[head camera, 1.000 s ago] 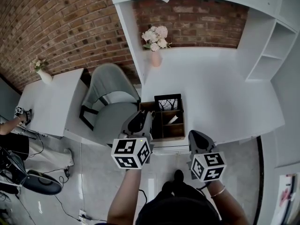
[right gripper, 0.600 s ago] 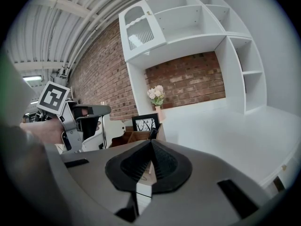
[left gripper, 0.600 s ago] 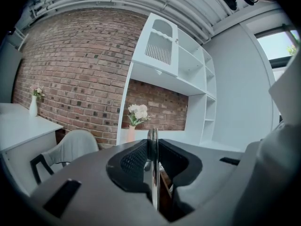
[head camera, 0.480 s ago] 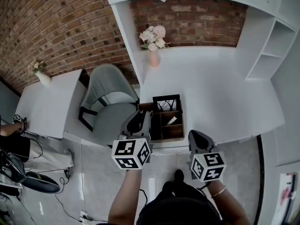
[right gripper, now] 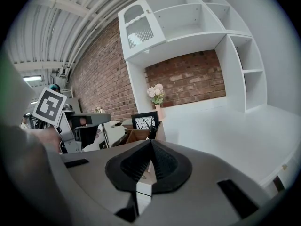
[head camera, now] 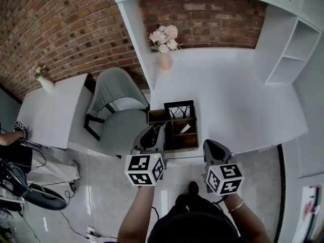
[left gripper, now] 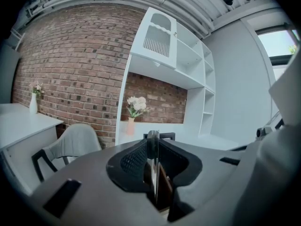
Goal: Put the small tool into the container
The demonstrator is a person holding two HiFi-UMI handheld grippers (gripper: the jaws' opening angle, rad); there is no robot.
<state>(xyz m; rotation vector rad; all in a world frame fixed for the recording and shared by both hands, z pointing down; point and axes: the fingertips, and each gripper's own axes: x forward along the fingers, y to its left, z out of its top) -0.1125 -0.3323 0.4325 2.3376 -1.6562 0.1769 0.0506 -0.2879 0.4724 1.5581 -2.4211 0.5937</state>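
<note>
The left hand-held gripper [left gripper: 153,147] is clenched on a thin silver metal tool [left gripper: 152,166], which stands edge-on between the two dark pads and pokes slightly past their tips. In the head view, this left hand-held gripper [head camera: 156,132] overlaps the front left corner of an open wooden box with compartments [head camera: 188,147]. That box sits at the front edge of the white desk [head camera: 238,100]. The tool itself cannot be made out from above, and whether it touches the box cannot be told.

The right hand-held gripper [right gripper: 151,142] is closed with nothing between its pads. In the head view, the right hand-held gripper [head camera: 211,145] is near the box's front right corner but clear of it.

A black-framed picture [head camera: 178,110] stands upright at the back of the box, and a small pale object [head camera: 185,128] lies in one middle compartment. A pink vase of pale flowers [head camera: 165,61] stands well behind, by the brick wall. A grey upholstered chair [head camera: 119,108] sits to the left of the desk.
</note>
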